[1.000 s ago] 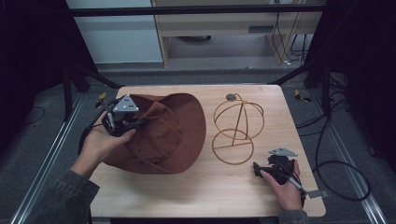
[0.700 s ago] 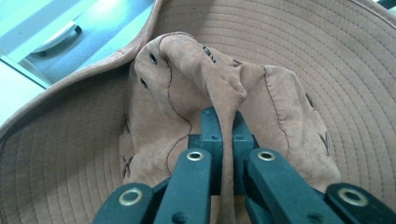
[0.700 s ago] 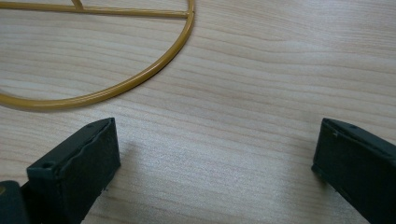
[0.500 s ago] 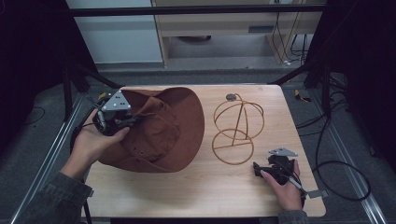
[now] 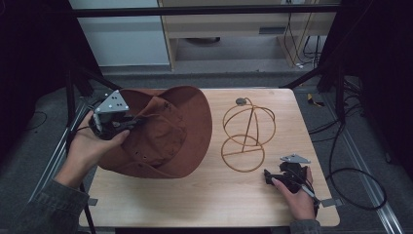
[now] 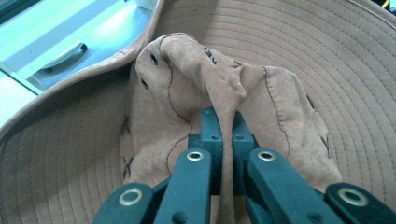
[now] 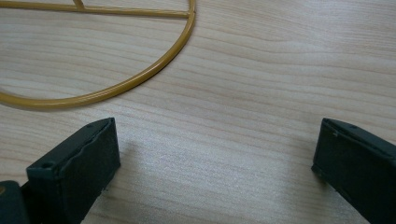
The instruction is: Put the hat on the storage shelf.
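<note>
Left gripper (image 6: 223, 140) is pinching just a thin crown fold of the brown hat (image 5: 165, 131), which is hanging left of the wire hat stand (image 5: 247, 134). Fabric risks slipping out mid-lift. Right gripper (image 7: 215, 163) is idling wide open, empty, near the stand's base ring.

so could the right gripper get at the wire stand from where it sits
Probably yes. The right gripper rests on the table with its jaws open, and bare wood lies between it and the base ring of the wire stand. The hat, pinched by the left gripper, is off to the side.
</note>
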Demonstrator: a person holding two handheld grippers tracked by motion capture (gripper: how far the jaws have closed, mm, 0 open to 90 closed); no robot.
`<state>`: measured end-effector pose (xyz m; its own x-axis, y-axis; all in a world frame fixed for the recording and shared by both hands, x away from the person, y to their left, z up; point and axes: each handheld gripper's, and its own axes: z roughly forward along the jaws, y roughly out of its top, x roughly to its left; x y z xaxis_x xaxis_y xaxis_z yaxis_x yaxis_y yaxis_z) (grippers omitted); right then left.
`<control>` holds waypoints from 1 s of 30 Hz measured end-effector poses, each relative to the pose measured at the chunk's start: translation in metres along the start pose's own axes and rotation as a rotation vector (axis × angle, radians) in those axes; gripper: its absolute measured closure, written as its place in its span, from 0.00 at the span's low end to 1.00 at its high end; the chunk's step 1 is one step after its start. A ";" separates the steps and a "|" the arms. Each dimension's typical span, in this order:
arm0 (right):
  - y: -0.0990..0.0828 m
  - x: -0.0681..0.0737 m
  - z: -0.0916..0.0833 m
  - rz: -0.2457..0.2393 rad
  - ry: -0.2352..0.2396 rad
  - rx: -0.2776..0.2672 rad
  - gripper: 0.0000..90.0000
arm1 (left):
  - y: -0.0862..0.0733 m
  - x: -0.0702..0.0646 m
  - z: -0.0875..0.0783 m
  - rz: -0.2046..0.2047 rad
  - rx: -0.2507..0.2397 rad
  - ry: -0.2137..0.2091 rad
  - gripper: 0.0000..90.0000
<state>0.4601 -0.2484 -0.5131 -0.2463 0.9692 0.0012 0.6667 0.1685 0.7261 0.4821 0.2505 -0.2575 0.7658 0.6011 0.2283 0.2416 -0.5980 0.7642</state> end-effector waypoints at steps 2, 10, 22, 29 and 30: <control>0.000 0.000 0.000 0.000 0.000 0.000 0.01 | 0.000 -0.001 -0.002 0.003 -0.008 0.000 0.99; 0.000 0.000 0.000 0.001 0.000 0.001 0.01 | 0.004 -0.008 -0.008 0.018 -0.024 -0.012 0.99; 0.000 0.000 0.000 0.000 0.000 0.000 0.01 | 0.010 -0.014 -0.018 0.035 -0.009 -0.009 0.98; 0.000 0.000 0.000 0.001 0.000 0.001 0.01 | 0.022 -0.013 -0.022 0.049 -0.013 0.002 0.98; 0.000 0.000 0.000 0.001 0.000 0.001 0.01 | 0.027 -0.013 -0.022 0.059 -0.011 0.004 0.98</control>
<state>0.4600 -0.2483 -0.5130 -0.2458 0.9693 0.0021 0.6675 0.1677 0.7255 0.4654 0.2383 -0.2269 0.7759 0.5673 0.2760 0.1894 -0.6268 0.7558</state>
